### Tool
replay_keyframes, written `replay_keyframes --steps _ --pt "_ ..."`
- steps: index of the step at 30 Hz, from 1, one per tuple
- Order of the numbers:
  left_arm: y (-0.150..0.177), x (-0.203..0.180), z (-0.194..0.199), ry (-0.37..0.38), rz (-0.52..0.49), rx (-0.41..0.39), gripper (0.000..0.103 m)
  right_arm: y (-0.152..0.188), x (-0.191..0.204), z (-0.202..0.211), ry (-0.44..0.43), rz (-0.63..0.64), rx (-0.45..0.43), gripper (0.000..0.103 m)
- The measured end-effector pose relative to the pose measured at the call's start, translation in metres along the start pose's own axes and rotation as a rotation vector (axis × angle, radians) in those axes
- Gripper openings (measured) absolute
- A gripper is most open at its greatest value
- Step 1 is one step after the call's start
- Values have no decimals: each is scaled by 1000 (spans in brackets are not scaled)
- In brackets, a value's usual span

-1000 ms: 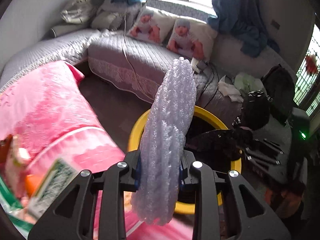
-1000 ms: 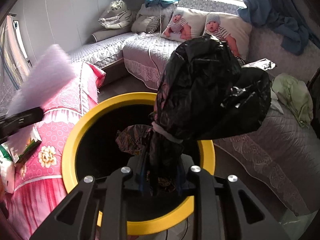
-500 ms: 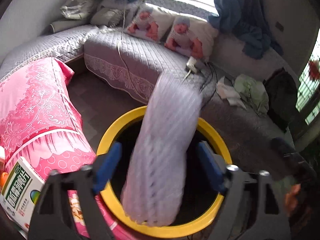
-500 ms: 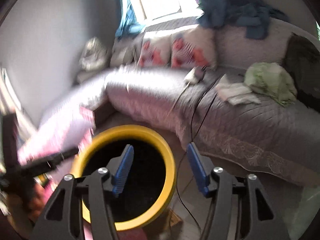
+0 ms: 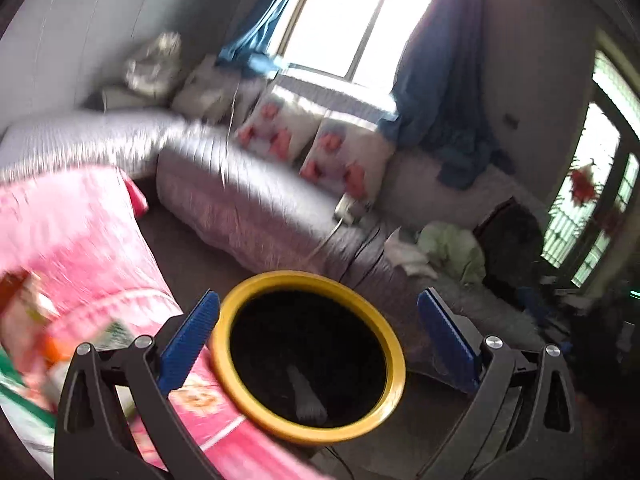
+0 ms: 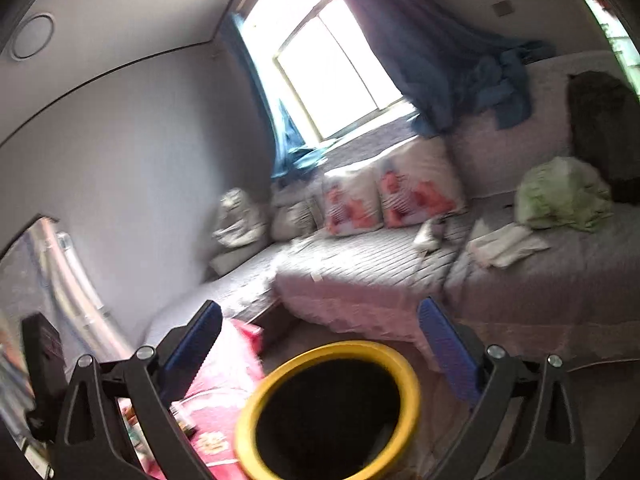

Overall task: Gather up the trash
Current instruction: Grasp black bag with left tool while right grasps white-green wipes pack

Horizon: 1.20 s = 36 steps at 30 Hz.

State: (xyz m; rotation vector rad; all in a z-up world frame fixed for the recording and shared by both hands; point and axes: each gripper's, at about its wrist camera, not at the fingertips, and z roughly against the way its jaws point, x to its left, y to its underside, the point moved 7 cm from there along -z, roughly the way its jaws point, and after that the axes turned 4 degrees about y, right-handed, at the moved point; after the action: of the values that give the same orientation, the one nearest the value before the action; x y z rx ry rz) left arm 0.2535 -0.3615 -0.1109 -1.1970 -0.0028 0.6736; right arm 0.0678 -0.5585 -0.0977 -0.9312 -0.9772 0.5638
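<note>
A yellow-rimmed trash bin with a dark inside stands on the floor below both grippers; it also shows in the right wrist view. The white foam net sleeve lies inside it. My left gripper is open and empty above the bin, its blue pads wide apart. My right gripper is open and empty, higher above the bin and tilted up toward the sofa. The black bag is not visible in the dark bin.
A table with a pink flowered cloth stands left of the bin, with cartons on it. A grey quilted corner sofa with printed pillows and loose clothes runs behind. A cable hangs off the sofa.
Both grippers opened and dropped their loads into the bin: the left let go of the foam sleeve, the right the black bag. Both then lifted and tilted upward.
</note>
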Motion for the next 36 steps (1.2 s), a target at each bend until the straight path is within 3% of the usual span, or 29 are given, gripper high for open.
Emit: replay_keyframes --steps 4,9,12,14,18,21,27,32,36 --pt "-2 11 84 -18 -153 -109 95 15 39 -5 -136 34 96 95" --pt "33 50 190 -220 -337 -149 95 34 95 -1 -258 149 119 95" --pt "68 85 241 -384 -328 -138 95 48 127 -1 -301 224 141 95" --pt "92 109 261 -439 -273 -108 95 58 145 -4 -314 262 164 95" --pt "132 152 272 -484 -181 -23 95 79 191 -1 -359 347 181 95" --pt "146 173 269 -471 -151 10 95 87 215 -3 -367 377 172 95" --pt "144 207 250 -475 -88 47 92 101 233 -4 -383 430 199 95" --pt "148 227 239 -494 -41 107 59 105 235 -5 -380 468 198 95" --pt "151 241 240 -498 21 127 15 112 243 -3 -422 507 201 95"
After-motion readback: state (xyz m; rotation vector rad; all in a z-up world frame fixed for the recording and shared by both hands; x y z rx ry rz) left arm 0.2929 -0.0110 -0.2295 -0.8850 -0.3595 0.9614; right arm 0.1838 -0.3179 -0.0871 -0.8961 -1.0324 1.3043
